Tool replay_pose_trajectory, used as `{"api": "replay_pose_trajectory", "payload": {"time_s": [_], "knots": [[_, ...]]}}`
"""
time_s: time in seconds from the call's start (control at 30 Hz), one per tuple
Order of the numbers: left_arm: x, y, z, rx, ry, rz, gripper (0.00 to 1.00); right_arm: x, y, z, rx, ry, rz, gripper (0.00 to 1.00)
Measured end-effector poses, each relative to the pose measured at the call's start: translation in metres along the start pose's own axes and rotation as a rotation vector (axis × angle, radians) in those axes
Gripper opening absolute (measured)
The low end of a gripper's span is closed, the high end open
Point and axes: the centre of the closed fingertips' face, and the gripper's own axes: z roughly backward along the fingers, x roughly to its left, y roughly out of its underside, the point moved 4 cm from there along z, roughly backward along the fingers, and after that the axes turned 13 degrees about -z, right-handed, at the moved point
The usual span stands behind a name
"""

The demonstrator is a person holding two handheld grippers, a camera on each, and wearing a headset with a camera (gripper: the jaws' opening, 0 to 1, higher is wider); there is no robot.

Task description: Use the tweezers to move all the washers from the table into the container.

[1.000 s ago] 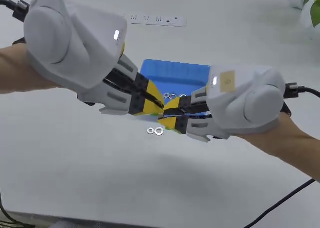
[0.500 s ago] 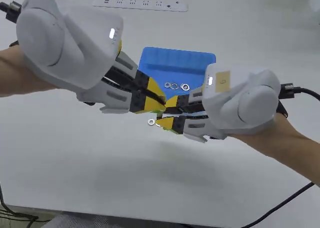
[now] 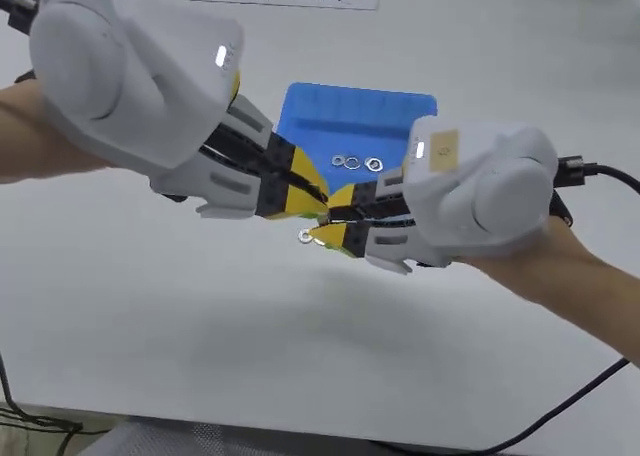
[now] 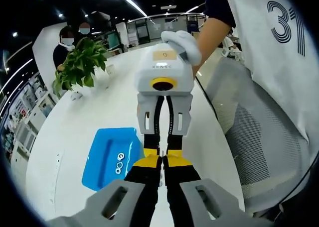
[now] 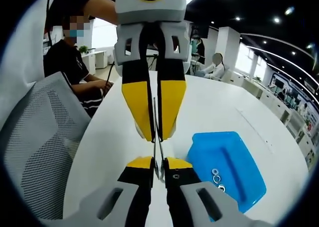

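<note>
Since a second ago, the left tool [image 3: 316, 203] and right tool [image 3: 336, 230] have dropped over the loose washers. In the head view they meet tip to tip beside one washer [image 3: 305, 237] on the counter [image 3: 200, 306]. It lies just nearer than the blue container [image 3: 320, 116], which holds three washers [image 3: 352, 162].

In the left gripper view, the left tool's jaws stand narrow, nose to nose with the right tool.

In the right gripper view, both tools pinch the thin tweezers [image 5: 156, 132] between narrow jaws.
</note>
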Motion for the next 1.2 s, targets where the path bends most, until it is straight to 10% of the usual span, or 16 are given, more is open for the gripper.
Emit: {"api": "replay_pose_trajectory", "payload": {"time_s": [1.2], "knots": [[0.007,0.024,-0.016,0.000,0.026,0.063,0.07,-0.008,0.015,-0.020,0.033,-0.026,-0.054,0.11]]}}
